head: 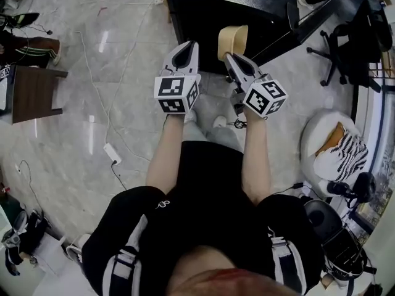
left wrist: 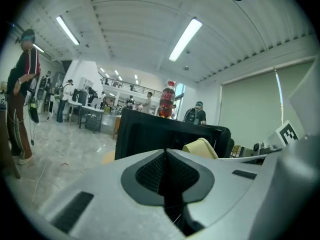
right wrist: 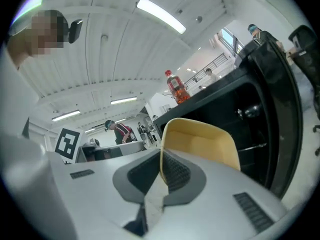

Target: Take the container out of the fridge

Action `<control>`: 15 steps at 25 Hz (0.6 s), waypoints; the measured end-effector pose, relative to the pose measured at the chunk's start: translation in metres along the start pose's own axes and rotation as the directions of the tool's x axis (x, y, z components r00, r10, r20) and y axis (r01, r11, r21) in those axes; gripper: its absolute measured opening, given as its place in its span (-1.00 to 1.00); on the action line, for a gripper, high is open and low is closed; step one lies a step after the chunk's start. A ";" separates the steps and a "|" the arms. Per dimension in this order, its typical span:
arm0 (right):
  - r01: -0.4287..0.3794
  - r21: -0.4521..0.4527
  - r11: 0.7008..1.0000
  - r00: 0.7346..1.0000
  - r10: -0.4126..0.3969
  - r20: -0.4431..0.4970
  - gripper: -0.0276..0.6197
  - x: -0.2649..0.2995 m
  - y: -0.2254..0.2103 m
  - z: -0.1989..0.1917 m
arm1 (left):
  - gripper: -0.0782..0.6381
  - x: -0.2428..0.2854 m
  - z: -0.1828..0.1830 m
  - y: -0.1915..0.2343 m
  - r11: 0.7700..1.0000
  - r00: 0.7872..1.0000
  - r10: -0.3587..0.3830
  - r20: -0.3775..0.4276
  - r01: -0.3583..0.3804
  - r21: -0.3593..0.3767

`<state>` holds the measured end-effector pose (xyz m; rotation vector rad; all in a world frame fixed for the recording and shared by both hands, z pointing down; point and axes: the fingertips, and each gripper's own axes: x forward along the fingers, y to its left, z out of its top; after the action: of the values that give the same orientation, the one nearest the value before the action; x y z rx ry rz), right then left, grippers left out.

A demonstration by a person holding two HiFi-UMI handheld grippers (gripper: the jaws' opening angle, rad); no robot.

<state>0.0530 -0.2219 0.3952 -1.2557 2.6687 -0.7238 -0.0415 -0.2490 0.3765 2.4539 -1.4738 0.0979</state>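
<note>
I stand on a pale, glossy marbled floor [head: 123,54]. At the top of the head view the black fridge [head: 247,5] stands on it, and a red bottle [left wrist: 166,100] stands upright on the fridge's top. At the left edge a small dark brown table [head: 34,93] stands on the floor, with a person's shoe [head: 54,51] just above it. A thin white cable [head: 92,82] trails down the floor to a white power strip [head: 112,152] lying left of centre. At the upper right a black office chair [head: 342,48] stands on its star base. Below it, at the right edge, sits a round white cushion [head: 321,147] with a striped cloth [head: 345,156] lying on it.
</note>
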 end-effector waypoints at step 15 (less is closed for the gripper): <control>0.017 -0.177 0.984 0.998 -0.007 0.061 -0.86 -0.018 0.013 0.050 | -0.73 -0.007 0.046 -0.036 0.995 0.994 -0.061 0.091 0.053 0.082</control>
<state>0.0698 -0.2200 0.3432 -1.3117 2.7296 -0.4490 -0.0172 -0.2400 0.3235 2.5949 -1.4621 0.0314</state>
